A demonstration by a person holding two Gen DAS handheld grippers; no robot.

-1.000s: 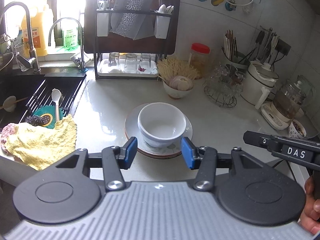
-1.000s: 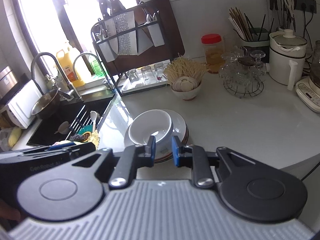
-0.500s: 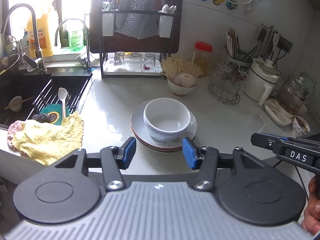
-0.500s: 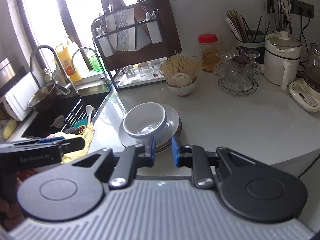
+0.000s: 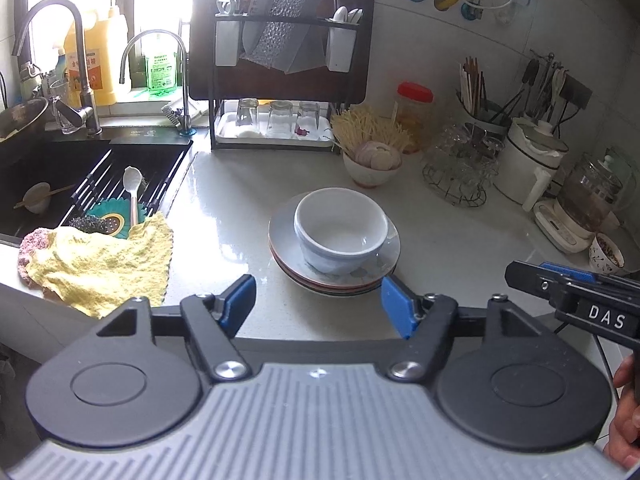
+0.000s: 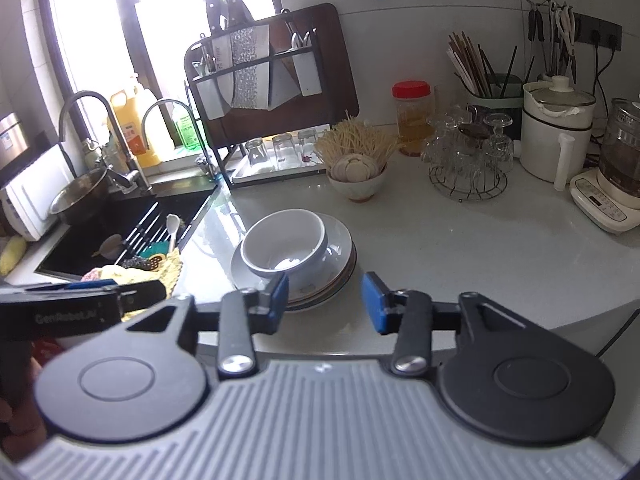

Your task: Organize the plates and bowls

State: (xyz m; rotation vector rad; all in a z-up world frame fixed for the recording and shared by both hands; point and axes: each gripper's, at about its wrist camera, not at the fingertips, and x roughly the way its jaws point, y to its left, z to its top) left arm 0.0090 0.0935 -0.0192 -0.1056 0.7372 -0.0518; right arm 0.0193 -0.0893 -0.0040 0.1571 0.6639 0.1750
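Observation:
A white bowl (image 5: 340, 230) stands in a stack of plates (image 5: 288, 258) on the pale counter, in the middle of both views; the bowl (image 6: 282, 242) and the plates (image 6: 340, 256) show in the right wrist view too. My left gripper (image 5: 316, 304) is open and empty, held back from the stack at its near side. My right gripper (image 6: 326, 300) is open and empty, just short of the stack's near right rim. Each gripper's body shows at the edge of the other's view.
A black sink (image 5: 72, 176) with a rack, spoon and sponge lies at the left, a yellow cloth (image 5: 96, 260) on its edge. A dish rack with glasses (image 5: 276, 120) stands at the back. A bowl of garlic (image 5: 370, 164), a glass holder, kettles and utensils line the right.
Both grippers have drawn back from the stack and opened wider; the right one went from nearly shut to open. The bowl and plates have not moved.

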